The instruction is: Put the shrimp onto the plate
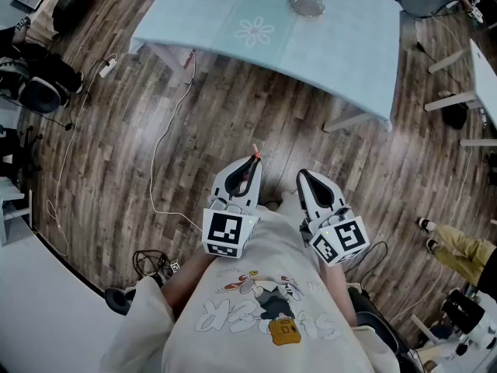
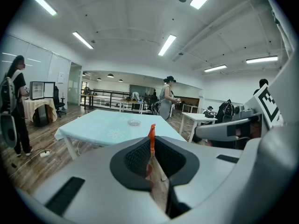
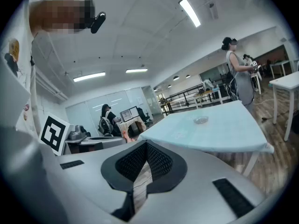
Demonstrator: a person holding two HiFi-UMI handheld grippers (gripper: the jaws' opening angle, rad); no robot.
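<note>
The shrimp (image 2: 152, 137) is pinched in my left gripper (image 2: 153, 147), its orange tail sticking up past the shut jaws. From the head view the tail (image 1: 255, 153) pokes out of the left gripper (image 1: 249, 166), held close to the person's body above the wooden floor. My right gripper (image 1: 305, 179) is beside it, shut on nothing. The small clear plate (image 1: 307, 5) lies far ahead on the light blue table (image 1: 342, 45), well away from both grippers. It also shows as the plate (image 2: 134, 122) and the plate (image 3: 201, 120). The right gripper (image 3: 147, 147) has its pads together.
Cables (image 1: 159, 142) trail across the wood floor left of me. A person in grey (image 2: 166, 99) stands behind the table. White desks (image 1: 474, 68) stand at the right, another person's legs (image 1: 454, 243) nearby. Chairs and bags (image 1: 35, 84) sit at the left.
</note>
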